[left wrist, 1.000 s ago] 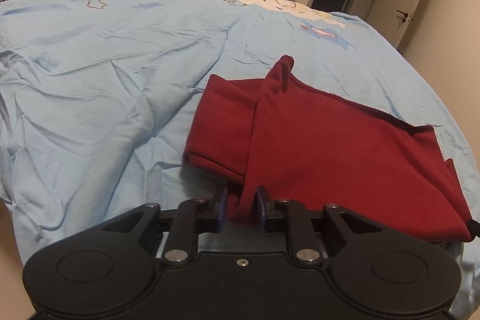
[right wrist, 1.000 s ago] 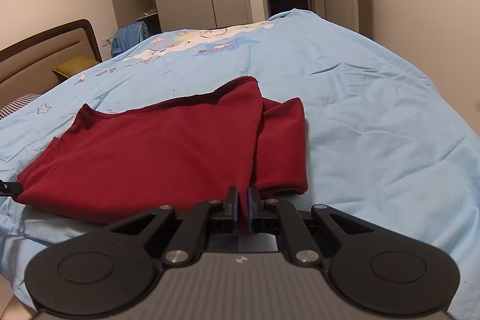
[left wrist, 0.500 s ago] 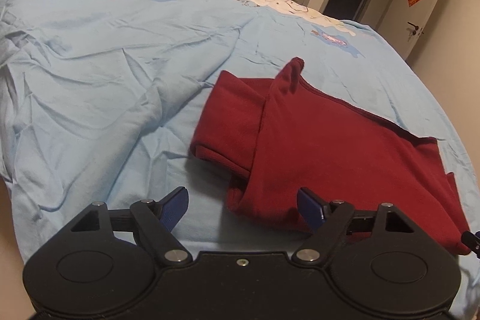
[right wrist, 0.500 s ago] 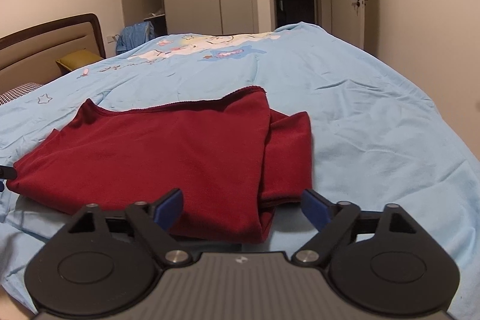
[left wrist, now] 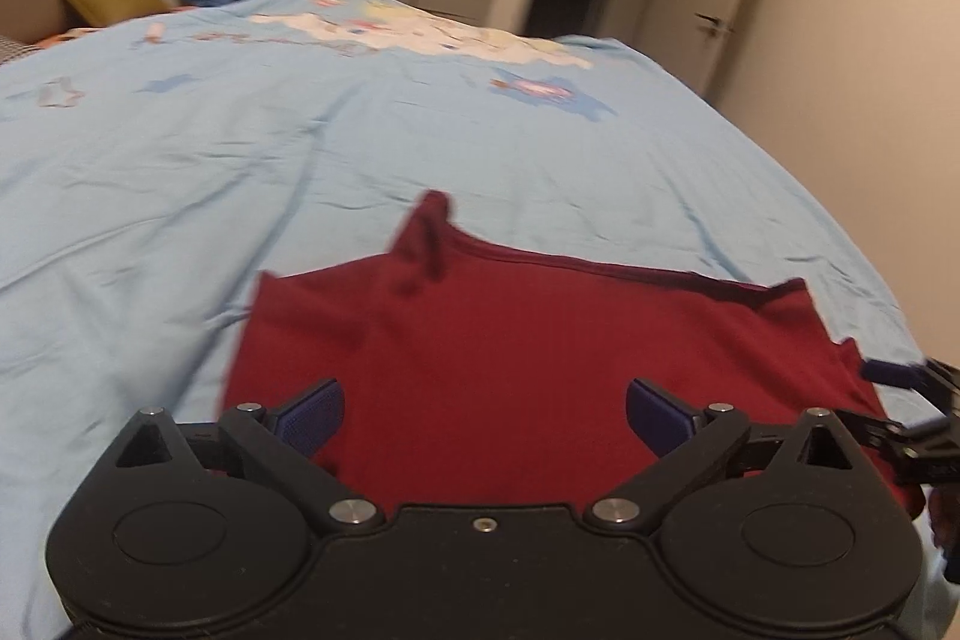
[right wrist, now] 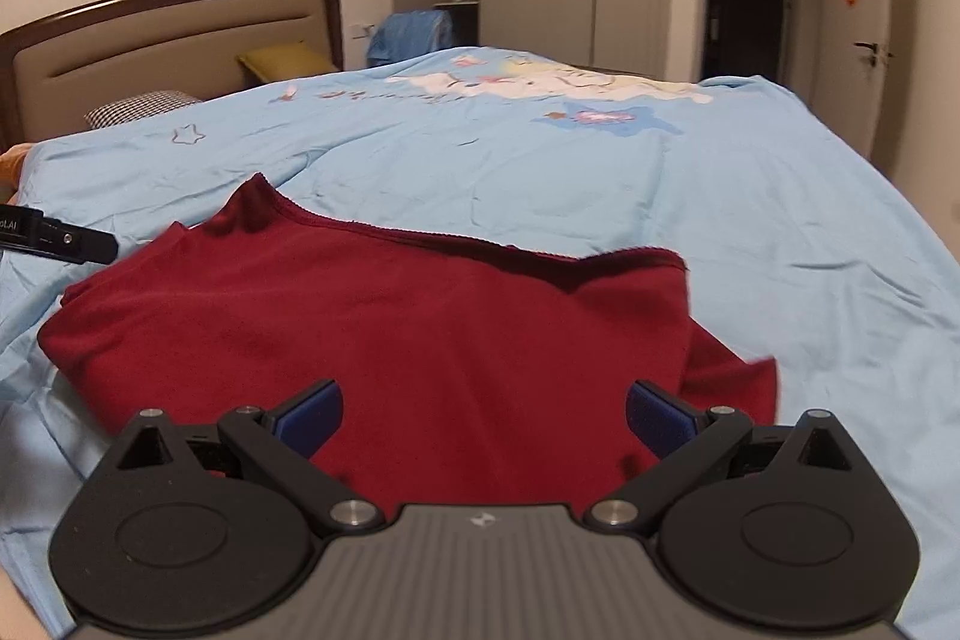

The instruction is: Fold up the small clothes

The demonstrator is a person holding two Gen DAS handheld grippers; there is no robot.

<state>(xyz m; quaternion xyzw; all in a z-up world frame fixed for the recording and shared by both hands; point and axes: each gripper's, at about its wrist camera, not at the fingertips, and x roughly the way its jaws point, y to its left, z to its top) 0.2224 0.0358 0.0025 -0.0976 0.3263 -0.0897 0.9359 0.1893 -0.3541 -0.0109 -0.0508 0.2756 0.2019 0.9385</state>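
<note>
Blue bedspread (right wrist: pixel 750 232) bears the red garment (right wrist: pixel 420 340); both grippers' jaws have just spread apart, gripping nothing.

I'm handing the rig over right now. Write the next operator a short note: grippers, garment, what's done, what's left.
Left gripper: open, jaws just opened, holding nothing.
Right gripper: open, jaws just opened, holding nothing.
Red garment: lies released on the blue bedcover, one fold laid over, the layer beneath showing at its right edge in the right wrist view.
Done: that fold, both grips let go.
Left: probably at least one more fold to make it compact; regrip first.
</note>
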